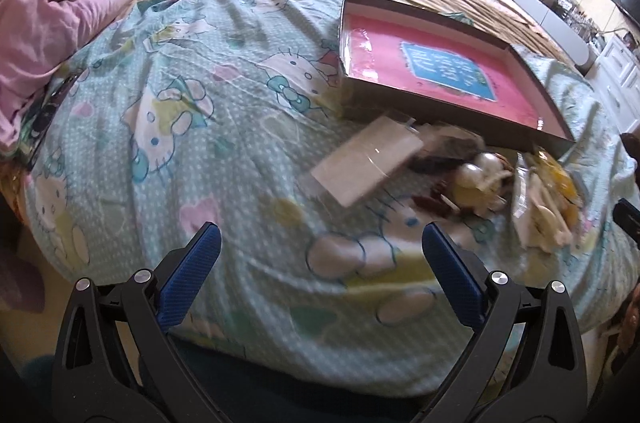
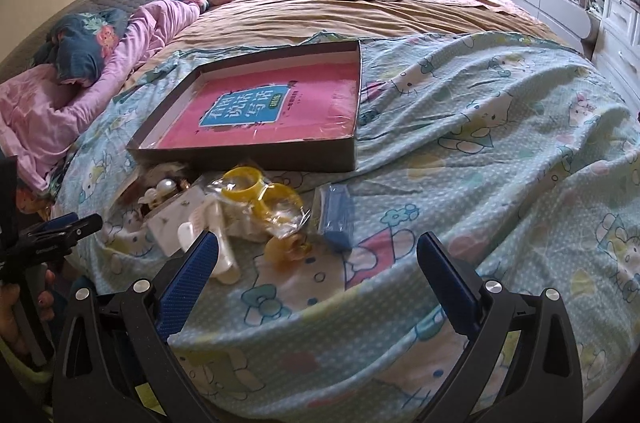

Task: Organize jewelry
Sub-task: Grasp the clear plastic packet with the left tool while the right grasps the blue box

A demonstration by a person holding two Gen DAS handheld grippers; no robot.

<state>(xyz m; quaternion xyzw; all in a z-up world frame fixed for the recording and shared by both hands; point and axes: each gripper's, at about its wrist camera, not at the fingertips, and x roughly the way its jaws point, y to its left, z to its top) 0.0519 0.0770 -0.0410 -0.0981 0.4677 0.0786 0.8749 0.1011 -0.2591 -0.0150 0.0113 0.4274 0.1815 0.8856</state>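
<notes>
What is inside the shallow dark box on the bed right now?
The shallow dark box holds only a pink book with a blue title panel, lying flat under glossy wrap. No jewelry is in it. Whatever lies beneath the book is covered.

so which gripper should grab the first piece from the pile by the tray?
Right, probably. The right gripper is open with the yellow bangles just ahead; the left gripper is open too, but the pile sits off to its right.
</notes>
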